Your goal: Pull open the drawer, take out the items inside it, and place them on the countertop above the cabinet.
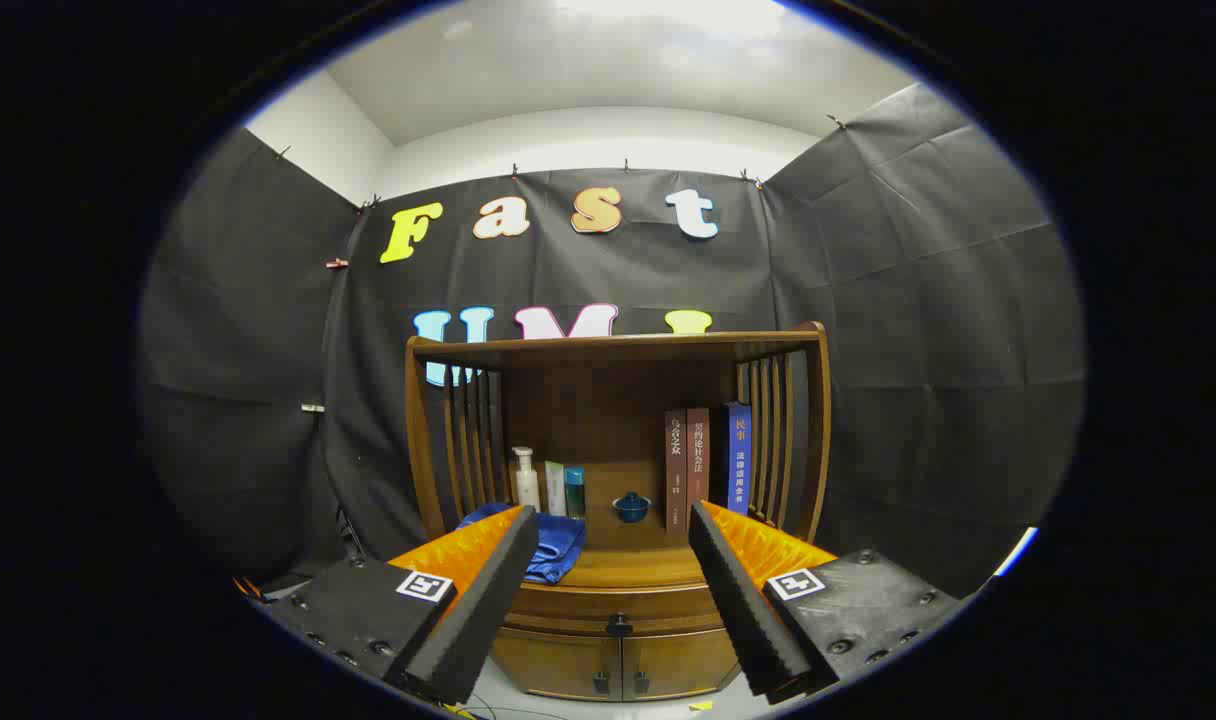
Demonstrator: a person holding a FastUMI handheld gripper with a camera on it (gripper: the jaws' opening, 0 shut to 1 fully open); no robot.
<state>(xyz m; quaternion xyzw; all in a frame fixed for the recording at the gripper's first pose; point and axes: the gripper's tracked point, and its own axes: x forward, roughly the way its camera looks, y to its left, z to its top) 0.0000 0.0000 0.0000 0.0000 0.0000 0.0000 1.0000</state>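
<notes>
Gripper (613,525) held wide apart, nothing between the two fingers, both raised in the lower part of the frame and aimed at a wooden cabinet (618,450) standing against the black cloth wall. Left finger (478,600) slanting up from lower left, tip overlapping a folded blue cloth (553,545) lying on the countertop (628,565) toward its left side. Further back on the left, near the slatted side wall, a pale pump bottle (526,478), then a whitish box (555,488) and a teal box (574,491) standing just beside it. At the centre of the frame, in the gap between the fingers and beyond them, a small dark blue lidded pot (631,507) resting on the countertop by the back panel. Lower centre, under the countertop's front edge, the drawer (618,608) shut, its dark knob (619,625) between the two fingers and below their tips, not touched by either. Beneath the drawer, two small cabinet doors (618,665) closed, each with a dark knob near the middle seam. Right of centre, three upright books (706,462), two brown and one blue, standing against the right slatted side. Right finger (743,600) slanting up from lower right, tip overlapping the foot of the books. Contents of the drawer hidden.
</notes>
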